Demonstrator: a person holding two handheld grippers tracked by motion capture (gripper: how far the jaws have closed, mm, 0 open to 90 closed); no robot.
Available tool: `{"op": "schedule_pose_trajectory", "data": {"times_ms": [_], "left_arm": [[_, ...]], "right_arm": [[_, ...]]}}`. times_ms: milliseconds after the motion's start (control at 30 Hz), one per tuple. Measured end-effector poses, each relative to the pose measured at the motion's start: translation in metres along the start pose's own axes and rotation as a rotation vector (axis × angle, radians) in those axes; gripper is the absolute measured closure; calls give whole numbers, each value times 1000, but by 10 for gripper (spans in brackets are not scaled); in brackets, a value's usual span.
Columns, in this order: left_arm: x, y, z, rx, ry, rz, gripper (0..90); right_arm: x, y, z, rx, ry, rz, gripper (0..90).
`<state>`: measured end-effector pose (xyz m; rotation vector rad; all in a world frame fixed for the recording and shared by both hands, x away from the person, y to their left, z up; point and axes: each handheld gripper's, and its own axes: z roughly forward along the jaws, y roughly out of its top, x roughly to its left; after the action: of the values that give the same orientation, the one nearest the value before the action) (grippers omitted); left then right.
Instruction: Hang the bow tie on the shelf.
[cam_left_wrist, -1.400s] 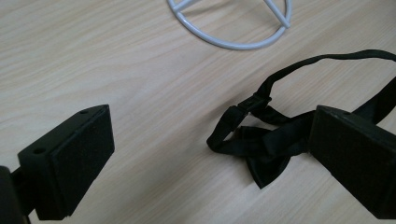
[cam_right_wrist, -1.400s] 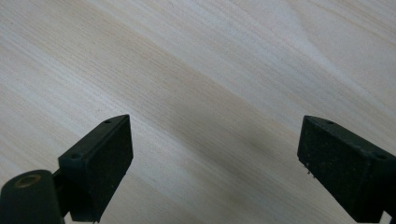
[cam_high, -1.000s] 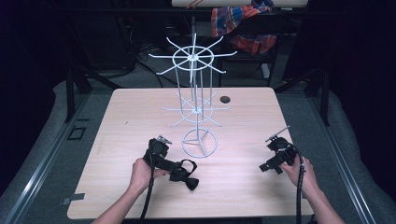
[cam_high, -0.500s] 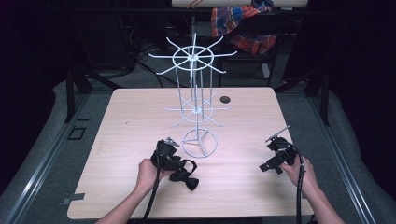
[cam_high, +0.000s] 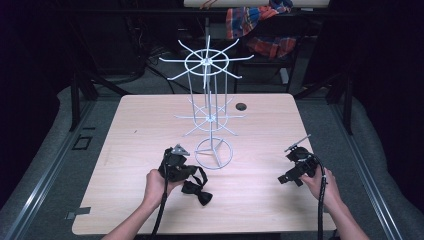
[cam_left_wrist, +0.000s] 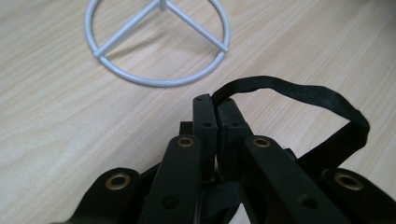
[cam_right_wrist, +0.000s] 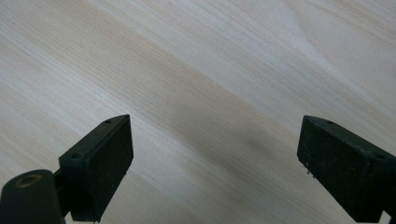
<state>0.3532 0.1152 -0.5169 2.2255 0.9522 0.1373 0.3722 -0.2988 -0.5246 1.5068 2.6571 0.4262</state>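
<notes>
Black bow tie at lower centre of the wooden table, its strap pinched in the closed left gripper, white wire rack just above, right gripper lower right, jaws wide apart.

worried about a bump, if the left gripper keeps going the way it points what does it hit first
Likely the round base ring of the white wire rack, which lies just ahead of the left gripper, shut on the black strap; bare table lies between.

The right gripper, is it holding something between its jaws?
No, the right gripper has its jaws wide apart, with bare wooden table between them.
</notes>
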Motion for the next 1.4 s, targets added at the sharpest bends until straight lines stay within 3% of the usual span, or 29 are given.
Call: {"op": "schedule_pose_trajectory", "data": {"times_ms": [233, 333, 367, 433, 733, 767, 1000, 1067, 1400], "left_arm": [[-1, 1, -13, -32, -7, -4, 881], [-3, 1, -23, -63, -3, -8, 881], [-3, 1, -25, -68, -3, -10, 881], [-4, 1, -28, -74, -4, -12, 881], [-5, 3, -46, -118, 6, 1, 881], [-5, 3, -46, -118, 6, 1, 881], [-7, 4, -54, -128, 15, 16, 881], [-6, 5, -56, -132, 18, 16, 881], [1, 7, -69, -142, 48, 18, 881]], "right_arm": [[0, 0, 0, 2, -5, -2, 102], [2, -2, 4, -51, 7, 39, 101], [0, 0, 0, -6, 1, 6, 102], [0, 0, 0, 0, -5, 0, 101], [0, 0, -1, 3, -11, -6, 101], [1, -1, 1, -26, -5, 18, 101], [1, -1, 1, -30, -8, 22, 101], [-1, 0, -1, 8, -8, -9, 101], [-1, 0, -1, 3, -13, -5, 101]]}}
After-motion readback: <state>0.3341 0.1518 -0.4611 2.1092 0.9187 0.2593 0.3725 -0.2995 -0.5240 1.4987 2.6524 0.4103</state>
